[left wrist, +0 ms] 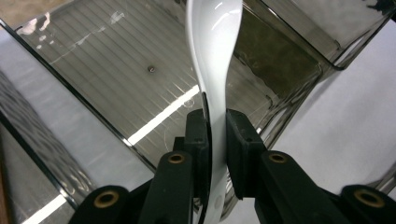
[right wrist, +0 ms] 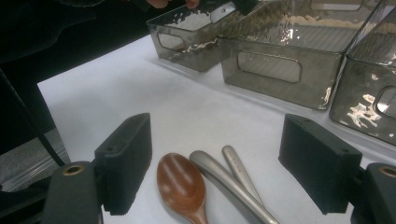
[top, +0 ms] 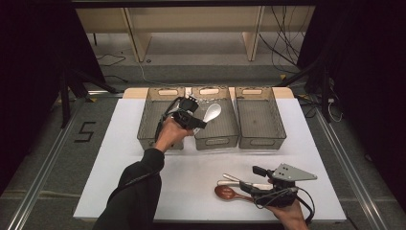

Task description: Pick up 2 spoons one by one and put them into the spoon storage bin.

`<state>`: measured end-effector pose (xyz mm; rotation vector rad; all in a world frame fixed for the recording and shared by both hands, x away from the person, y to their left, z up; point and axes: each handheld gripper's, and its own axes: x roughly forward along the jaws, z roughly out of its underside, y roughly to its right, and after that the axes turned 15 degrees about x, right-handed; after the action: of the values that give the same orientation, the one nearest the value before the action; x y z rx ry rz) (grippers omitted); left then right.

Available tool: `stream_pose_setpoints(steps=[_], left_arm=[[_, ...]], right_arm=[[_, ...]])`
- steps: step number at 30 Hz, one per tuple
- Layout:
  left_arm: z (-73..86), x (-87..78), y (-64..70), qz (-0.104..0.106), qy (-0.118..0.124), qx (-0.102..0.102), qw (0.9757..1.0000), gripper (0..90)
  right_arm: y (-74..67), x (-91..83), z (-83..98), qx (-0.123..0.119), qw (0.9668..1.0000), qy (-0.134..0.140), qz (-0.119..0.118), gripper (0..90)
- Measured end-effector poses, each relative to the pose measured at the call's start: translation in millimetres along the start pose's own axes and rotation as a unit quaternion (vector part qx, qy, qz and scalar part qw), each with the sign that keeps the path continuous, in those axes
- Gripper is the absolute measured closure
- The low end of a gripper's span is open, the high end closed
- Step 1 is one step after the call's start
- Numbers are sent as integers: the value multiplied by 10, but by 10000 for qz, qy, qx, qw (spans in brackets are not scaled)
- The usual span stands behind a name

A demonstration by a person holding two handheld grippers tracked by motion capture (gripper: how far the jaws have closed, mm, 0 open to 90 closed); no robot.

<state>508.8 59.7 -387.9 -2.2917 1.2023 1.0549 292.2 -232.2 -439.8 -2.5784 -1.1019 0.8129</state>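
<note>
My left gripper (top: 200, 123) is shut on the handle of a white spoon (top: 212, 112), held in the air over the middle smoked bin (top: 216, 141). In the left gripper view the spoon (left wrist: 214, 51) stands up between the pads of the left gripper (left wrist: 215, 126), with the bin's ribbed floor (left wrist: 116, 70) below. My right gripper (top: 250, 178) rests open near the table's front right. Between its wide jaws in the right gripper view (right wrist: 219, 140) lie a brown wooden spoon (right wrist: 181, 184) and two metal utensil handles (right wrist: 224, 179), untouched by the pads.
Three smoked bins stand in a row at the back of the white table: left (top: 160, 139), middle, and right (top: 261, 139). The wooden spoon (top: 226, 192) and metal utensils (top: 234, 179) lie by the front edge. Dark stands and cables surround the table.
</note>
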Motion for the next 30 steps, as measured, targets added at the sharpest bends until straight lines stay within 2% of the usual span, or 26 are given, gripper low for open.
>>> stream_pose_setpoints(steps=[2, 4, 7, 9, 14, 21, 30], left_arm=[[-31, 10, -12, 4, -35, 18, 10000, 841], [-69, 25, 20, -147, -161, 210, 9995, 842], [-134, 60, 42, -79, -188, 221, 9995, 845], [-188, 85, 50, -123, -246, 258, 9993, 845], [-257, 125, 41, -145, -204, 196, 9995, 845], [-296, 238, -17, -217, -236, 0, 9995, 845], [-290, 340, -19, -269, -290, -74, 9992, 843]], right_arm=[[2, 0, 0, 0, 10000, -2, -1, 261], [-1, -3, -1, 0, 10000, 2, -5, 261], [4, -1, -2, -5, 10000, 5, -9, 261], [-2, -3, -3, -5, 10000, 4, -12, 261], [5, -9, -1, -7, 10000, -3, -16, 261], [5, -17, -2, -4, 10000, -7, -22, 261], [5, -21, -2, -6, 10000, 11, -16, 261]])
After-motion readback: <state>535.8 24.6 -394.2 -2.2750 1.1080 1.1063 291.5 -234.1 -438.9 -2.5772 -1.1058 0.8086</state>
